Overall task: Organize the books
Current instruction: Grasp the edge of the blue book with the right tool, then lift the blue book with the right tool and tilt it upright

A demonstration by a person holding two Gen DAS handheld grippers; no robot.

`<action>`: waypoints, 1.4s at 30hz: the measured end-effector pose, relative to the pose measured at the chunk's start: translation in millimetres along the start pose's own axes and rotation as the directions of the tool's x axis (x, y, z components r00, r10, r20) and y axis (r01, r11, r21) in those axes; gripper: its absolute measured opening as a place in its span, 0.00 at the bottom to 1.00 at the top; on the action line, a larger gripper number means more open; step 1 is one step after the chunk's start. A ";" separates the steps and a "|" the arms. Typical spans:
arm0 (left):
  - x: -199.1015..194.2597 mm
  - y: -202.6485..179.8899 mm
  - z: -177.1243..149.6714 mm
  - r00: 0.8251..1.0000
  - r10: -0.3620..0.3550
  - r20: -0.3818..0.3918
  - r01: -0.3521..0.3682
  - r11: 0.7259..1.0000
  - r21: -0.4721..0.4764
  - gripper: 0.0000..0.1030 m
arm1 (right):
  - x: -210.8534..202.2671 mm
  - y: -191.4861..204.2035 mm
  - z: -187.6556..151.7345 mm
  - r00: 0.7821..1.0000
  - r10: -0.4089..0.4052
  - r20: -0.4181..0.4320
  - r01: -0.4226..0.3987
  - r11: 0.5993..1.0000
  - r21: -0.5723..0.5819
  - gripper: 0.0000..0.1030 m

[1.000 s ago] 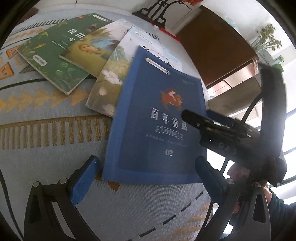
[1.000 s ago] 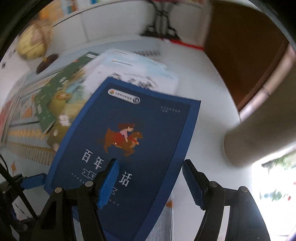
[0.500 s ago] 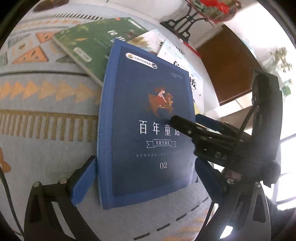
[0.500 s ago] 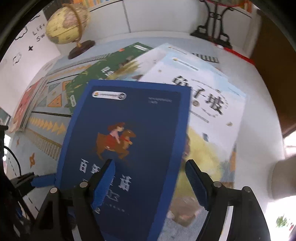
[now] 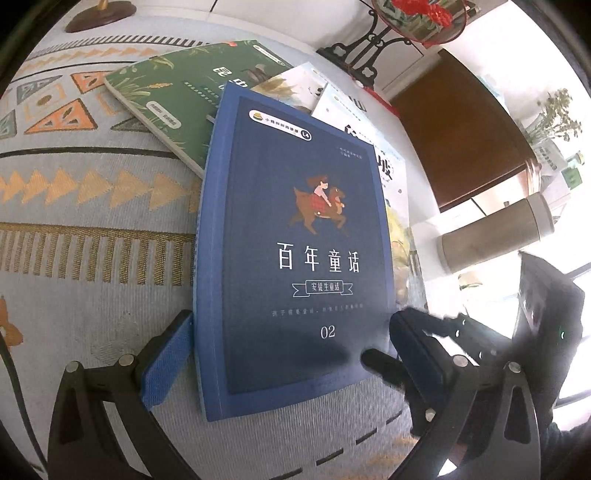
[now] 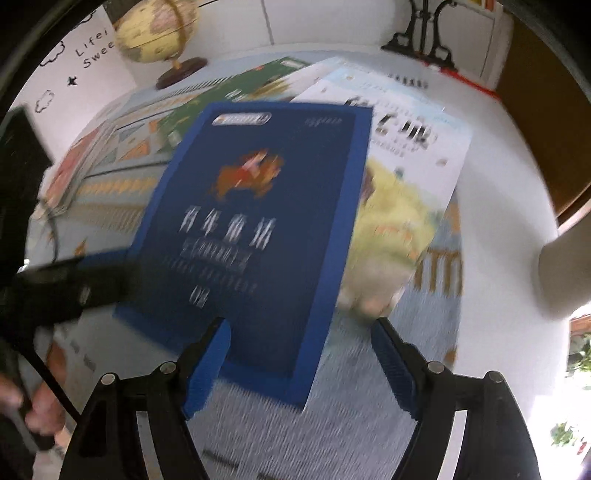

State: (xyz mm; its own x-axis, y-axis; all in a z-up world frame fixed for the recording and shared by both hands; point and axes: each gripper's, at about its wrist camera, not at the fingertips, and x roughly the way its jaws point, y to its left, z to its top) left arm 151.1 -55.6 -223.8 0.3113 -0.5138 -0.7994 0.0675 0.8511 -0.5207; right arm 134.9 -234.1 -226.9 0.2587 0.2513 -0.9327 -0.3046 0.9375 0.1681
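Blue book (image 5: 295, 251) sits between the wide left tool (image 5: 291, 354) — 3 books (image 5: 177, 107) beyond remain fanned, unstacked.

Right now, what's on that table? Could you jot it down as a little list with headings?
top book: blue book, face up, lying over the others
beneath it: green book and white book, partly covered
surface: patterned cloth
left gripper: jaws open, one on each side of the blue book's near end
right gripper: jaws open, over the blue book's near corner
also there: globe
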 end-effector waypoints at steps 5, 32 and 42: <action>-0.8 1.0 -1.6 1.000 -0.014 0.007 0.014 1.000 -0.004 0.99 | -4.5 -5.5 -6.0 0.997 0.070 0.043 -0.071 0.996 0.045 0.68; -11.8 2.5 11.5 0.895 -0.438 0.088 0.445 0.856 -0.263 0.99 | -2.7 -32.9 10.2 0.951 0.301 0.074 -0.310 0.927 0.211 0.62; -12.8 6.9 24.1 0.833 -0.537 0.136 0.546 0.756 -0.360 0.99 | 0.3 -45.9 1.1 0.904 0.418 0.093 -0.425 0.851 0.309 0.73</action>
State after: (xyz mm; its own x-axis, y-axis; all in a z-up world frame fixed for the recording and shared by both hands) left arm 170.5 -40.5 -209.9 0.3523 -0.8698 -0.3454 -0.1205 0.3238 -0.9384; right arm 150.0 -276.8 -234.6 0.1921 0.6411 -0.7431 -0.0858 0.7652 0.6380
